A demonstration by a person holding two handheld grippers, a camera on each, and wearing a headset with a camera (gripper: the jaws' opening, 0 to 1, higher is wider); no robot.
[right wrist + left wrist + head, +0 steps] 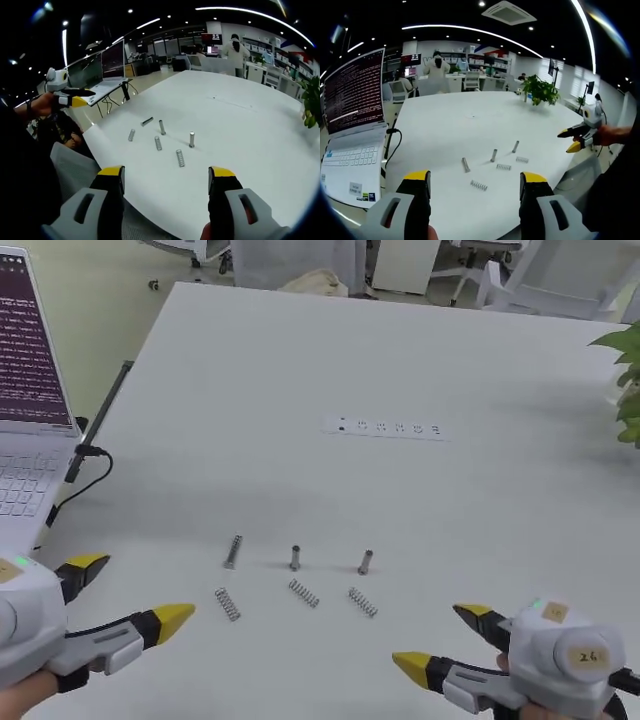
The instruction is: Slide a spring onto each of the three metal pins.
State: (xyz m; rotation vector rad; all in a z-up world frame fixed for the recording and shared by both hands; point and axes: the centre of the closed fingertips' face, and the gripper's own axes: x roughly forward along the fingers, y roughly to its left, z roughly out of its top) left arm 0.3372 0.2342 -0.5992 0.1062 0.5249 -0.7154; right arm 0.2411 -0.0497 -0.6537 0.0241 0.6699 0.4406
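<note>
Table (400, 360): springs (304, 593) beside pins (295, 558), one seemingly toppled; left claw (145, 586), right claw (428, 635) spread.

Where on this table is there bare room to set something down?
Bare table between the power strip and the pins, also right of the pins toward the plant. Crowded: pins and springs sit close together near the front; laptop and its cable fill the left edge.

Bright, even light from a ceiling strip light (450, 26) washes the white table (400, 360). Shadows beside the pins (295, 558) are short and soft. Both gripper views bend strongly and darken toward their edges. The laptop screen (25, 340) text looks slightly blurred, perhaps unreadable.
</note>
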